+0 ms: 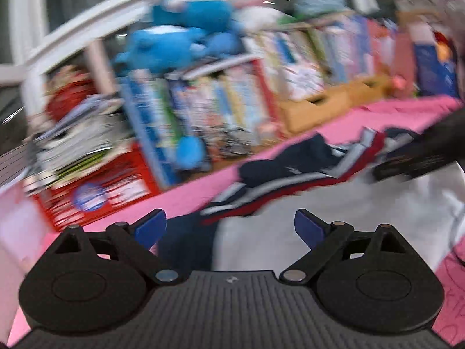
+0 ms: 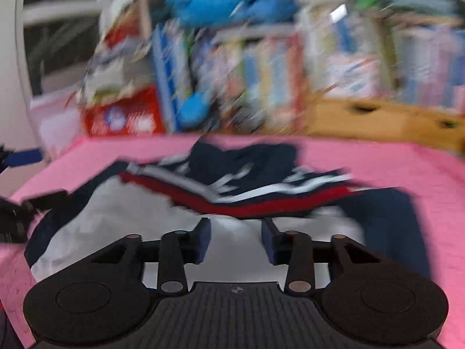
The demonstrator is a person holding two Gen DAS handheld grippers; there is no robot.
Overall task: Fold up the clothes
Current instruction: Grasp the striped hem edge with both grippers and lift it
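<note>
Both of my wrist views are smeared with blur, so I report only the coarse layout; the garment (image 2: pixel 221 192), a top in white, navy and red with pale stripes, lies crumpled on the pink cloth (image 2: pixel 392 168) that covers the surface; its bunched navy and red part sits toward the far side, its white panel spreads toward me.

My right tongs (image 2: pixel 236 240) stand apart at a moderate width with nothing between the blue pads (image 2: pixel 268 240); white fabric shows through the gap, just ahead of and below the tips; whether the tips touch the cloth I cannot tell; the red stripe runs just beyond them.

My left tongs (image 1: pixel 230 228) are spread wide and hold nothing; the navy edge and white panel of the garment (image 1: pixel 290 174) lie between and just past the pads, the striped heap further off and to the right; in that same view the right tongs (image 1: pixel 418 157) show as a dark shape at the right edge, over the far end of the heap.

Behind the cloth stand a row of picture books (image 1: pixel 221 107), a red box (image 1: pixel 96 192), a wooden tray (image 2: pixel 377 119), and blue plush toys (image 1: pixel 180 37) on top.
</note>
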